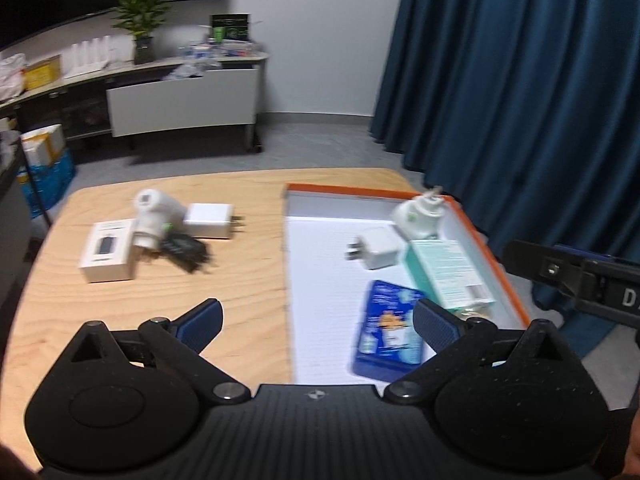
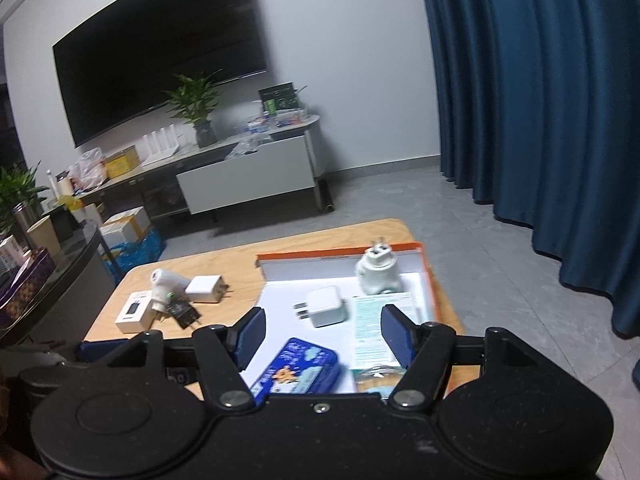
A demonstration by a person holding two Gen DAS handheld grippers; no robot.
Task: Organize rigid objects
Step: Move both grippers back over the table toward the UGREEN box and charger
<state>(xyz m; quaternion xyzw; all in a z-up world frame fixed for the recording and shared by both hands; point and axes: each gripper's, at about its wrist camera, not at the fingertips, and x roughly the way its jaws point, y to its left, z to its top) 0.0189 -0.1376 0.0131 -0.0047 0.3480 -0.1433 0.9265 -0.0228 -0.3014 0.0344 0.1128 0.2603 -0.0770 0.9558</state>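
I am looking at an orange-rimmed box (image 1: 496,256) sitting on the right half of the wooden surface (image 1: 160,304), its right wall running close along the surface's right edge. Four things are lying in it: a white plug adapter (image 1: 418,216) standing in the far right corner, a white charger (image 1: 376,248) to its left, a teal carton (image 1: 450,270) lying along the right wall, and a blue tin (image 1: 390,332) nearest me, tilted.

Outside the box, on the far left of the surface, a cluster is waiting: a white carton (image 1: 108,255), a white cylindrical device (image 1: 152,216) leaning against it, a black adapter (image 1: 186,250) just beside that, and a second white charger (image 1: 210,220) behind. The near left stretch of wood is giving me room to move.

My left gripper (image 1: 318,324) is hovering over the box's left wall with its jaws spread wide, gripping nothing. My right gripper (image 2: 324,334) is hanging above the near part of the box, jaws likewise wide apart and touching nothing, with the tin showing between them.
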